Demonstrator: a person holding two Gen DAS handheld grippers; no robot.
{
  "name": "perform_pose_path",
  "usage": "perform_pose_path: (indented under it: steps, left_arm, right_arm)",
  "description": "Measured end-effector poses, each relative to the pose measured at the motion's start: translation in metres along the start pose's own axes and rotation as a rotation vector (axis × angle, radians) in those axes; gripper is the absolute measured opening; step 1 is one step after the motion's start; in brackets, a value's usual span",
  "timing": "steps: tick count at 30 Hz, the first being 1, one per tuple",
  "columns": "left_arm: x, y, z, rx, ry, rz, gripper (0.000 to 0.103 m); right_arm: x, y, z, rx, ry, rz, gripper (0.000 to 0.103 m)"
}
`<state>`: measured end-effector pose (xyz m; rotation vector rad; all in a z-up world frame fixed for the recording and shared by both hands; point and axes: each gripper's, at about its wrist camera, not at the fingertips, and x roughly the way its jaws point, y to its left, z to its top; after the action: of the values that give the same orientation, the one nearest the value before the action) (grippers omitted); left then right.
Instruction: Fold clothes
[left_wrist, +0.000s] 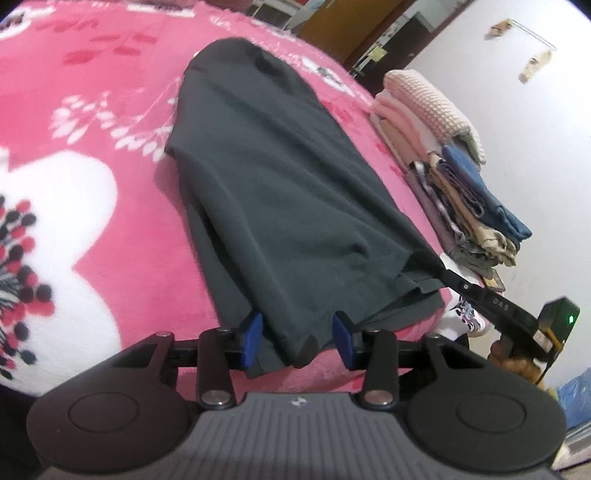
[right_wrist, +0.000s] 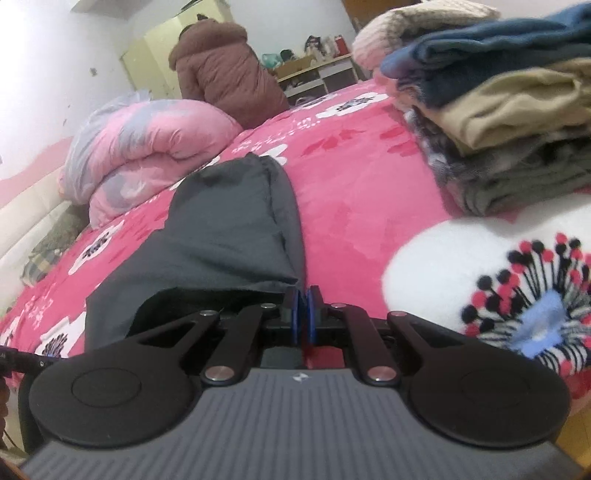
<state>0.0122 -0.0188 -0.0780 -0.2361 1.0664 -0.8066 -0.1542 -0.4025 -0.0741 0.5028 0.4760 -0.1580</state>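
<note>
A dark grey garment (left_wrist: 266, 192) lies lengthwise on the pink flowered bedspread (left_wrist: 92, 122), folded into a long strip. My left gripper (left_wrist: 297, 338) is open, its blue pads on either side of the garment's near hem fold. My right gripper (right_wrist: 303, 314) is shut on the near right corner of the garment (right_wrist: 229, 236) and holds that corner slightly lifted. The right gripper's finger also shows in the left wrist view (left_wrist: 480, 295), pinching the hem corner.
A stack of folded clothes (left_wrist: 450, 177) sits at the bed's right edge, also close on the right in the right wrist view (right_wrist: 498, 110). A pink rolled duvet (right_wrist: 147, 151) lies at the far left. A person in a brown coat (right_wrist: 225, 70) stands beyond the bed.
</note>
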Motion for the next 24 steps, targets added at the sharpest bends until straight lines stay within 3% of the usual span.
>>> perform_pose_path:
  steps: [3, 6, 10, 12, 13, 16, 24]
  left_arm:
    - [0.005, 0.002, 0.0, -0.015, 0.023, 0.029, 0.03]
    - [0.007, 0.004, 0.002, -0.036, 0.029, 0.026, 0.029]
    - [0.01, 0.008, 0.003, -0.063, 0.039, 0.009, 0.029]
    - [0.01, 0.008, 0.003, -0.072, 0.043, 0.006, 0.029]
    - [0.01, 0.007, 0.002, -0.069, 0.046, 0.01, 0.029]
    - [0.008, 0.0, 0.0, -0.036, 0.054, 0.031, 0.028]
    - [0.003, 0.001, -0.001, -0.042, 0.025, 0.009, 0.029]
  right_arm:
    - [-0.004, -0.013, -0.004, 0.063, -0.019, 0.001, 0.004]
    - [-0.01, -0.034, -0.004, 0.182, -0.041, 0.029, 0.007]
    - [-0.012, -0.062, -0.003, 0.382, -0.038, 0.146, 0.009]
    - [-0.008, -0.068, 0.002, 0.442, -0.018, 0.183, 0.018]
    - [-0.004, -0.068, 0.006, 0.448, -0.011, 0.191, 0.03]
    - [0.009, -0.06, 0.015, 0.395, 0.044, 0.206, 0.041]
    - [0.034, -0.042, 0.025, 0.323, 0.172, 0.196, 0.041]
